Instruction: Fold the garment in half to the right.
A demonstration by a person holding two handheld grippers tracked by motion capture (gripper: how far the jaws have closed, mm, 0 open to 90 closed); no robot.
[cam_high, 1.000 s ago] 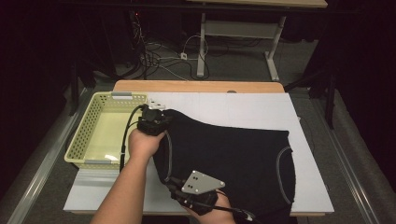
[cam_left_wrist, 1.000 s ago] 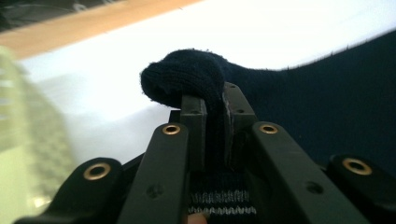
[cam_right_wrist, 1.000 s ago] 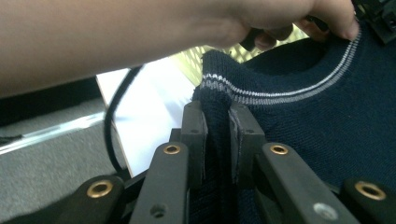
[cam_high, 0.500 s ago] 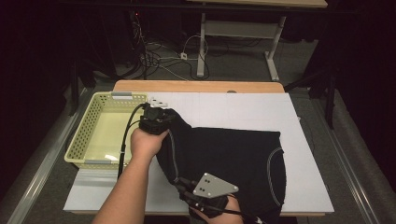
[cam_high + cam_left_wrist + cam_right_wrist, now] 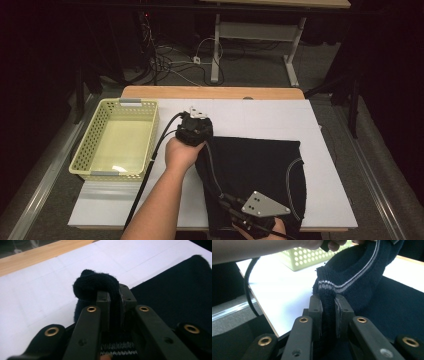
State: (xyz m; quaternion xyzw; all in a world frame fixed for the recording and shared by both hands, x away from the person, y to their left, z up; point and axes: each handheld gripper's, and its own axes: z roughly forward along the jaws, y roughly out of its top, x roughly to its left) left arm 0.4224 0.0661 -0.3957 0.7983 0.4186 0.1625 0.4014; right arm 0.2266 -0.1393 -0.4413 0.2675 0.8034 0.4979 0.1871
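A dark knitted garment (image 5: 255, 167) with thin grey trim lies on the white table sheet (image 5: 260, 117). My left gripper (image 5: 200, 137) is at its far left corner, shut on a bunched fold of the knit (image 5: 95, 283), and the pads (image 5: 103, 302) pinch the cloth. My right gripper (image 5: 227, 200) is at the near left edge by the table front, shut on the striped hem (image 5: 329, 287). In the right gripper view the cloth (image 5: 354, 270) rises from the gripper (image 5: 328, 300) up to the other hand. The lifted left edge is folded over the rest of the garment.
A pale yellow perforated basket (image 5: 117, 142) stands empty at the left of the sheet, close to the left forearm; it is also in the right gripper view (image 5: 317, 253). A wooden table edge (image 5: 210, 92) runs along the back. Cables lie on the floor beyond.
Both hands have moved to the right, carrying the garment's left edge with them. The cloth now covers a narrower patch of the sheet, and more white shows beside the basket.
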